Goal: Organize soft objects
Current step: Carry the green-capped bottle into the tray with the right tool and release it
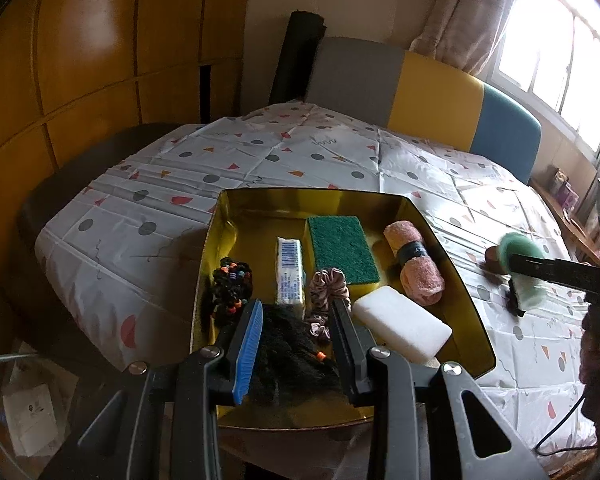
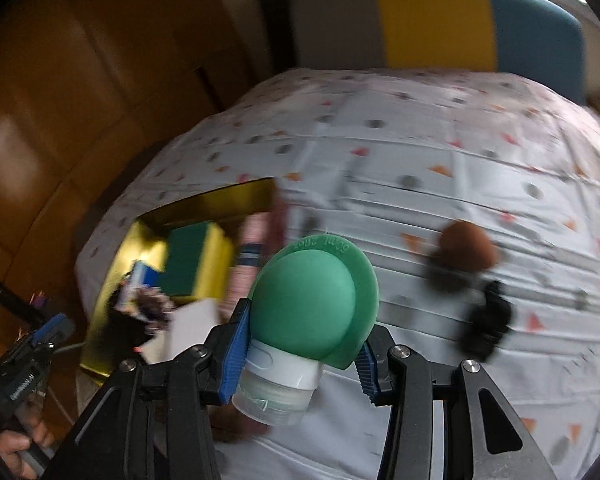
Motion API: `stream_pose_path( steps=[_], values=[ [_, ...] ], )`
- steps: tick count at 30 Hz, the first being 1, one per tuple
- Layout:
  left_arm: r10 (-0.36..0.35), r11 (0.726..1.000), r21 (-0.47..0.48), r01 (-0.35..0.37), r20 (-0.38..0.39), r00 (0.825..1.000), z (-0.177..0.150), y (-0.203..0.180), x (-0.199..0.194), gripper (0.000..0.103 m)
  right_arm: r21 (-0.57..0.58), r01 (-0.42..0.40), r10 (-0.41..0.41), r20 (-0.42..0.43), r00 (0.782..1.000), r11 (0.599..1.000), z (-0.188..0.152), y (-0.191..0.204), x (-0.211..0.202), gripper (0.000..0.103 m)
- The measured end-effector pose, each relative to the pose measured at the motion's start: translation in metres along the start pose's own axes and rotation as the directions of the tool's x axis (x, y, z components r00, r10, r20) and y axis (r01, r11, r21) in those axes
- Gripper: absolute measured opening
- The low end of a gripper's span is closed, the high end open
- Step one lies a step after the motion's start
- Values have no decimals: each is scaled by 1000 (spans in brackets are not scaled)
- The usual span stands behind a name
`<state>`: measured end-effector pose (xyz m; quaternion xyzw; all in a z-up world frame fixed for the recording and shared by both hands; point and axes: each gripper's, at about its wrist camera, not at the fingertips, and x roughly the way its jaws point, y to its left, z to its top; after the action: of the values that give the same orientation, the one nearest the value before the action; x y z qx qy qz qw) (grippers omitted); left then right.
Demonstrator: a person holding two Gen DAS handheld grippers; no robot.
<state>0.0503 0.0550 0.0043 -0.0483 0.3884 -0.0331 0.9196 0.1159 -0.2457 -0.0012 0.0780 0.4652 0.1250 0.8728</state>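
Observation:
A gold tray (image 1: 312,196) on the table holds a green and yellow sponge (image 1: 342,249), a rolled pink towel (image 1: 414,264), a white sponge block (image 1: 402,324), a pink scrunchie (image 1: 326,294), a beaded black hair tie (image 1: 232,284) and a wrapped bar (image 1: 290,276). My left gripper (image 1: 296,312) is over the tray's near end, its jaws around a black furry piece (image 1: 292,356). My right gripper (image 2: 300,336) is shut on a green silicone bottle (image 2: 306,304) with a white cap, held above the cloth right of the tray (image 2: 112,256). It shows in the left wrist view (image 1: 520,252) too.
A brown round object (image 2: 466,246) and a black clip (image 2: 486,326) lie on the patterned tablecloth (image 2: 420,152) right of the bottle. A grey, yellow and blue chair back (image 1: 420,92) stands behind the table. Wooden cabinets (image 1: 80,60) stand at left.

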Motion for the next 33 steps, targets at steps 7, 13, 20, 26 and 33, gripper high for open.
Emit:
stream_pose_path(
  steps=[7,13,20,26,33],
  values=[
    [7,1000,-2,-7,10,1000,1,6,-2,34,-96,-50,46,-48,998,994,15,59,39,47],
    [9,1000,-14,-9,4,1000,0,12,0,34,-148,-58,46,-88,995,987,32,88,70,48],
    [18,999,-40,-19,-6,1000,-2,22,4,34,-161,-64,42,-134,990,985,44,104,103,48],
    [23,999,-45,-23,-17,1000,-4,24,7,34,-193,-15,-19,-173,985,981,43,110,131,52],
    [24,999,-40,-25,-10,1000,-3,23,5,34,-171,19,-40,-121,992,985,40,97,120,63]
  ],
)
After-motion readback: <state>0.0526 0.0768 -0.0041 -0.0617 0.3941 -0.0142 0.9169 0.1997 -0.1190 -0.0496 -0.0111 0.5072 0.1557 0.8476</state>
